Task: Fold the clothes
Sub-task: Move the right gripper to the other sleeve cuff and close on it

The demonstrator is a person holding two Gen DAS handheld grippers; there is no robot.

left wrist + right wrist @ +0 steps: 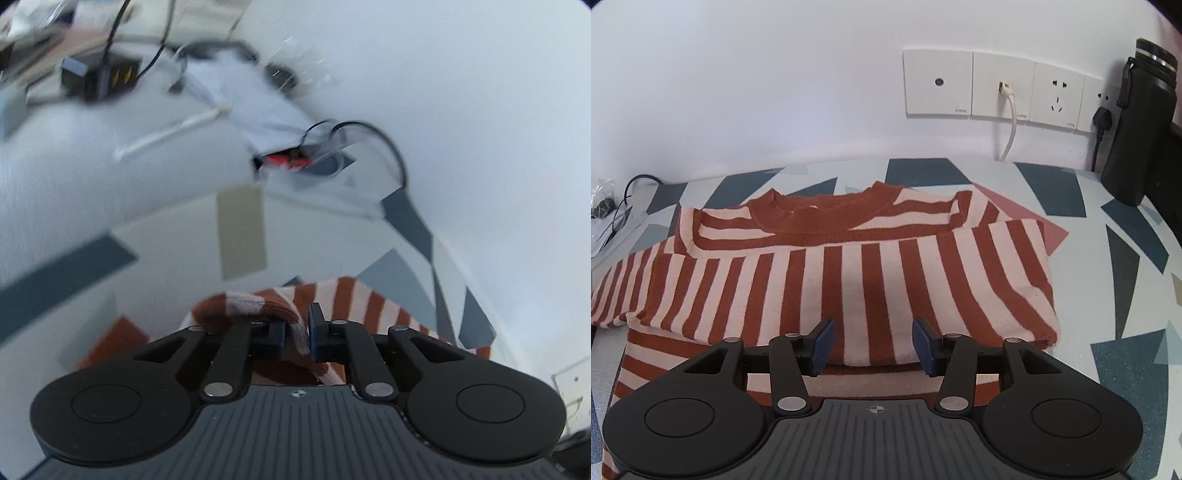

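Left fingers (299,332) pinching ribbed knit – striped sweater (849,273), right fingers (873,345) parted, empty

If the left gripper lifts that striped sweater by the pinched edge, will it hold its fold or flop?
Probably flop: the striped sweater is soft knit, and it already bunches and droops around the left gripper, which is shut on a fold of it. The folded sleeve lies loose on top, so it would likely slide open. The ribbed knit looks grippy, so slipping seems unlikely.
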